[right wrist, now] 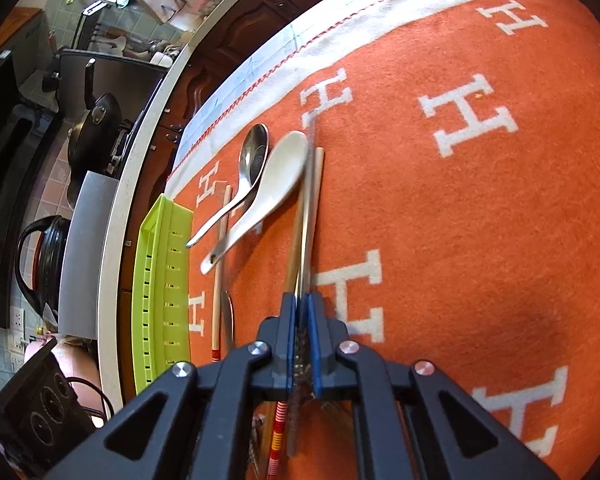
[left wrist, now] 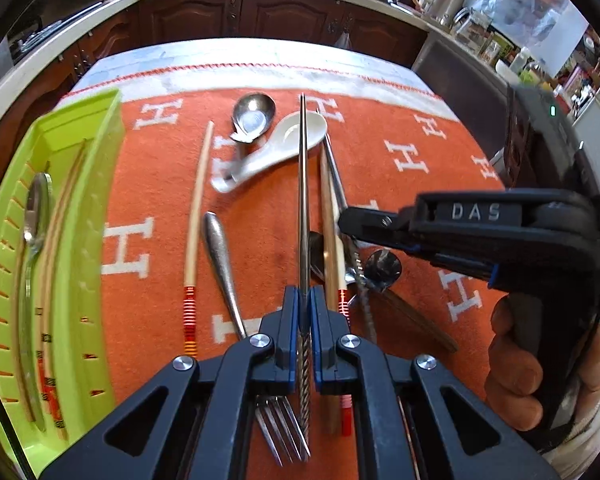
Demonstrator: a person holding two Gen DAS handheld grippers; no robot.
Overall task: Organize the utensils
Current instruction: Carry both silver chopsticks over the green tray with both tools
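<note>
My left gripper [left wrist: 304,300] is shut on a metal chopstick [left wrist: 303,184] with a twisted handle; the stick points away over the orange cloth. In the right wrist view my right gripper [right wrist: 302,304] is shut on a second twisted-handle metal chopstick [right wrist: 307,220]. From the left wrist view the right gripper [left wrist: 346,220] reaches in from the right onto that second chopstick [left wrist: 365,284]. A wooden chopstick [left wrist: 330,216] lies against it. Further left lie another wooden chopstick [left wrist: 198,208], a fork [left wrist: 224,256], a metal spoon [left wrist: 252,116] and a white ceramic spoon [left wrist: 276,148].
A lime-green slotted tray [left wrist: 84,184] stands at the cloth's left edge, holding a spoon and chopsticks. A small round metal utensil head [left wrist: 382,268] lies below the right gripper. A hand [left wrist: 516,364] grips the right tool. Kitchen counters and dark cabinets ring the table.
</note>
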